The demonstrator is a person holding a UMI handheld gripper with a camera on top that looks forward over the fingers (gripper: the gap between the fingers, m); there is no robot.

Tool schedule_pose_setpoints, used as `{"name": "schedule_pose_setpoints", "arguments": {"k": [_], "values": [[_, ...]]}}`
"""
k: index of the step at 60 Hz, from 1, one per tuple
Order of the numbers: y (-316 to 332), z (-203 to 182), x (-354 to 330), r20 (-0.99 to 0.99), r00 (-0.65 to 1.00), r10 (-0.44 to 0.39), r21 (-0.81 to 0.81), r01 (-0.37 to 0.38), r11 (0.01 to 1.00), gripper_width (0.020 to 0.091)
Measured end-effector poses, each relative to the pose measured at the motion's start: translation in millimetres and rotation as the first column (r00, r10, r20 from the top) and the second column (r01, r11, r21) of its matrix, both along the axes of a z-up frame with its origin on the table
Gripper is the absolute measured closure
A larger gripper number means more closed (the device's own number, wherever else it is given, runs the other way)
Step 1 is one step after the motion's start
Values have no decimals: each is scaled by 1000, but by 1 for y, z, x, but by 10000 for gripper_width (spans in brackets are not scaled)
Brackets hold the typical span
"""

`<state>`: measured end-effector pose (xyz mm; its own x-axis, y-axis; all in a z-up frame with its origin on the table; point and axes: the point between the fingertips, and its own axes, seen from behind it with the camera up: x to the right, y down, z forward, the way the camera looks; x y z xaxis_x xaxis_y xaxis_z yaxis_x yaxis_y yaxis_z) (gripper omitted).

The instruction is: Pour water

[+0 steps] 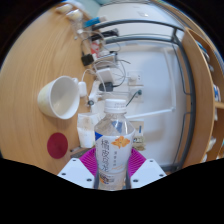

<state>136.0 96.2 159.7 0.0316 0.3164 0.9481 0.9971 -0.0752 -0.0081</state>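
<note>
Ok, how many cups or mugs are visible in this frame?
1. A white mug sits on the wooden table, beyond the gripper and to the left of the water bottle held between its fingers. Others may be hidden in the clutter behind.

The water bottle (114, 148) is clear, glossy plastic with a white cap and a printed paper-like label. The white mug (60, 96) looks smooth and glazed, like ceramic. The tabletop (35, 60) is pale wood with a matt, even finish.
</note>
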Motion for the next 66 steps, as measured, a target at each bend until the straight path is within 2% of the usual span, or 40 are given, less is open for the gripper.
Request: {"name": "schedule_pose_setpoints", "arguments": {"k": [5,10,16,23,29,41,48,50,57,63,64,66], "values": [[-5,-1,3,-241,969,-60,-16,58,998,742],[-6,-4,1,-487,865,-117,-40,112,993,743],[-3,-8,-3,-713,686,-146,-76,131,988,735],[1,-22,-4,-860,478,-179,-125,143,982,738],[-1,-37,-10,-928,315,-200,-161,147,976,737],[9,-53,-11,-969,173,-179,-156,141,978,738],[13,-74,-11,-973,134,-189,-167,162,973,712],[14,-67,-8,-981,117,-155,-134,166,977,715],[10,-68,-5,-985,94,-147,-127,186,974,714],[9,-69,-3,-986,71,-152,-136,190,972,678],[9,-69,-3,-986,69,-154,-138,189,972,643],[9,-68,-3,-986,70,-154,-138,188,972,618]]}}
